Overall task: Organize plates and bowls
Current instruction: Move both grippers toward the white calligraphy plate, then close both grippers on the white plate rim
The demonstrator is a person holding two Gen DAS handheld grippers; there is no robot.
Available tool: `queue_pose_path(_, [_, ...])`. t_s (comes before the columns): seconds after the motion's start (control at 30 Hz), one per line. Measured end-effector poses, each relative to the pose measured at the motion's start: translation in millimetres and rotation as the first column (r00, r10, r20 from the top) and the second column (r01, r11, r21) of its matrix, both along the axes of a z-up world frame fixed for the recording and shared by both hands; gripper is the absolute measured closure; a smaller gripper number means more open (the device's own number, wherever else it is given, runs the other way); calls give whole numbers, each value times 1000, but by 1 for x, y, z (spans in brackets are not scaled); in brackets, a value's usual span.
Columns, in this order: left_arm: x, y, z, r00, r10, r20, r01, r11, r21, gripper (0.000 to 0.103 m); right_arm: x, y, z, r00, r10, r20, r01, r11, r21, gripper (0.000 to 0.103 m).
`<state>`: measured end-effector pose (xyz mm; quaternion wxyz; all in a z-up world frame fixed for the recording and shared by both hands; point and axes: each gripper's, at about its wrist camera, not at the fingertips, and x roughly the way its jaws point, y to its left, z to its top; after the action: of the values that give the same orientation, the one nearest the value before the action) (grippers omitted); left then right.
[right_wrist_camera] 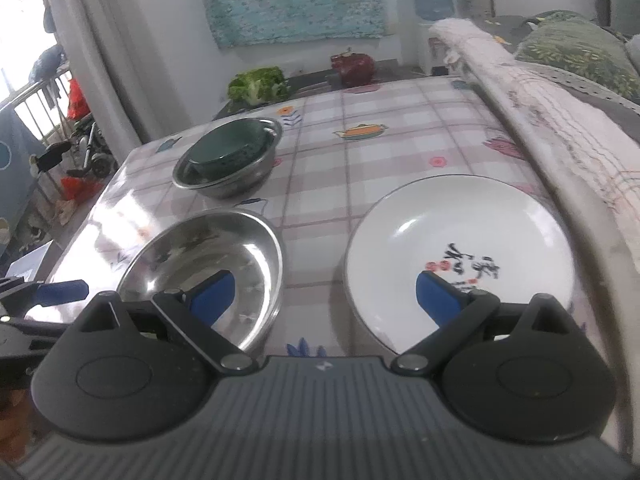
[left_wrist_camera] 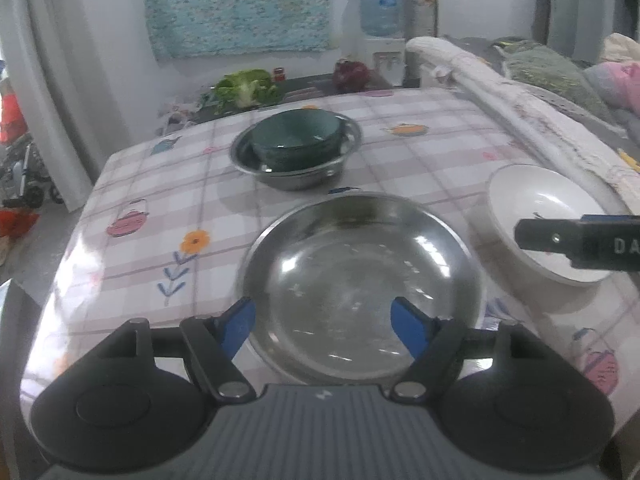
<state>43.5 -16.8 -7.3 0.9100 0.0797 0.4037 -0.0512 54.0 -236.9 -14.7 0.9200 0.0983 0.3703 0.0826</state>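
Steel gleams in front of us: the steel plate (left_wrist_camera: 360,280) sits on the checked tablecloth (left_wrist_camera: 168,200), and we take it as our landmark. Our left gripper (left_wrist_camera: 323,320) hangs over its near rim, blue fingers (left_wrist_camera: 239,322) spread wide, holding nothing. Just right of the steel plate lies the white plate (right_wrist_camera: 460,256) with its painted flowers, and our right gripper (right_wrist_camera: 326,294) hovers there, jaws wide too, one finger over each plate. Beyond the steel plate, apart from it, a green bowl (left_wrist_camera: 296,138) nests inside a steel bowl (left_wrist_camera: 296,168). Farther back past that we spot leafy greens (right_wrist_camera: 258,84) and a water jug (left_wrist_camera: 379,8).
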Motion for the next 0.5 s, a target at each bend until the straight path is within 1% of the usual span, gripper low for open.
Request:
queue_pose_path(0.27, [-7, -20, -1, 997, -76, -12, 76, 996, -39, 23, -9, -14, -4, 999, -40, -4, 41, 999, 3, 5])
queue_pose_path(0.5, [-11, -34, -1, 994, -110, -19, 109, 992, -65, 23, -12, -23, -5, 999, -54, -2, 54, 999, 7, 5])
